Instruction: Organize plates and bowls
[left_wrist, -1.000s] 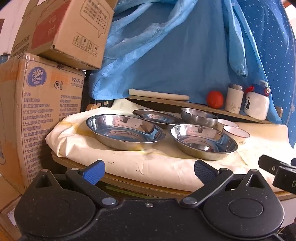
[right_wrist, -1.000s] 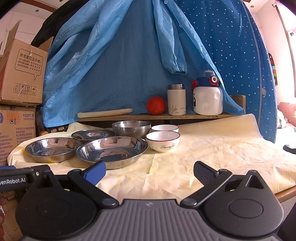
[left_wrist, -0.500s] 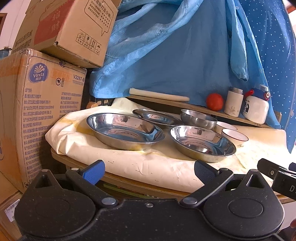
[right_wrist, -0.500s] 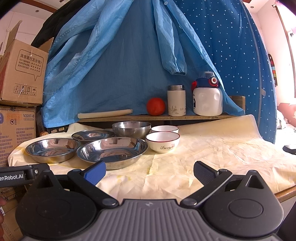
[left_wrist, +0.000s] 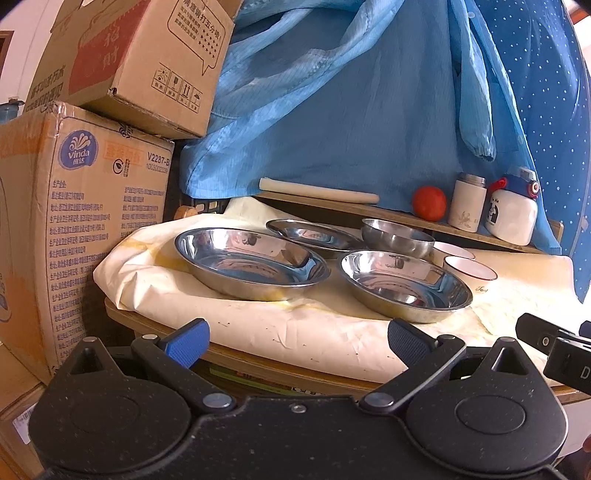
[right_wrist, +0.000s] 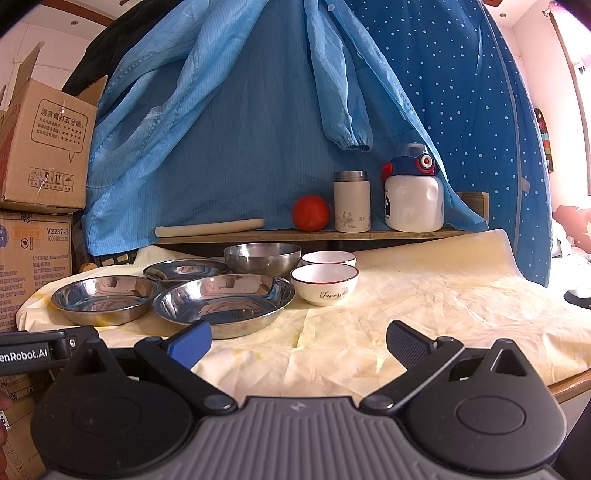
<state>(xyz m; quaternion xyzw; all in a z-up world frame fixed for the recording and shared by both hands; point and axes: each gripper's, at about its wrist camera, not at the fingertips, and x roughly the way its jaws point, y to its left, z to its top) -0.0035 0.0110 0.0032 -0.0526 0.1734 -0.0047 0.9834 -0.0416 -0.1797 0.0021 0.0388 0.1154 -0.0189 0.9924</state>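
Observation:
Three steel plates sit on the cloth-covered table: a left one, a near one and a far one. A steel bowl stands behind them. Two white red-rimmed bowls stand to its right, the nearer also in the left wrist view. My left gripper is open and empty, off the table's front edge. My right gripper is open and empty over the cloth, in front of the near plate.
Stacked cardboard boxes stand left of the table. A back shelf holds a rolling pin, a tomato, a flask and a white bottle. Blue garments hang behind.
The left gripper has drifted slightly, shifting its view of the table a little. The right gripper has stayed still. Both remain open.

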